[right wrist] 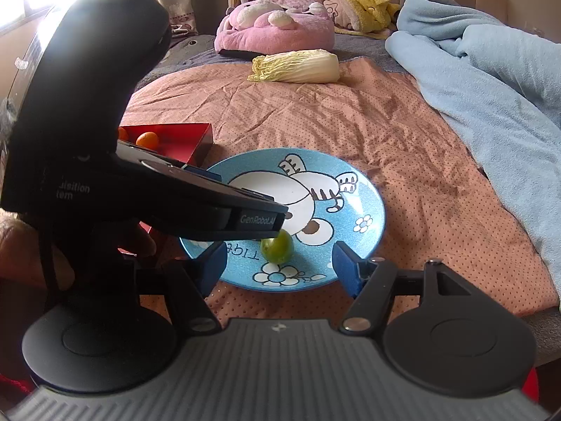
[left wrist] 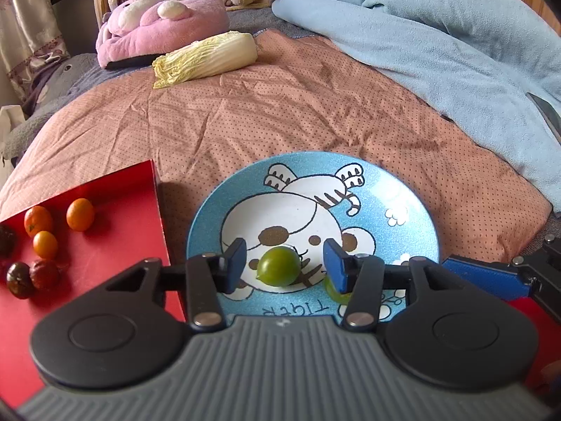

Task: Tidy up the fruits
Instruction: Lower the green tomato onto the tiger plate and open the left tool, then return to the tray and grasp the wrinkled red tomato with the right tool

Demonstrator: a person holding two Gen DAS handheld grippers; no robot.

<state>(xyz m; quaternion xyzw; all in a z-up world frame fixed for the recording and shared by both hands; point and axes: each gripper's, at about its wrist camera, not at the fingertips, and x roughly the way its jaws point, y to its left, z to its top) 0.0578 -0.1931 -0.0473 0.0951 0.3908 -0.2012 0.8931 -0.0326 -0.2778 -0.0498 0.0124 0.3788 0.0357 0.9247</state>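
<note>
left tool [left wrist: 284, 258] spread wide around green tomato [left wrist: 278, 267], on blue plate [left wrist: 413, 189]

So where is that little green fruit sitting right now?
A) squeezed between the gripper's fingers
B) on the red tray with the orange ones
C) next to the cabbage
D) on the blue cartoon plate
D: the green fruit rests on the blue plate, loose between the open fingers of the left gripper.
</note>
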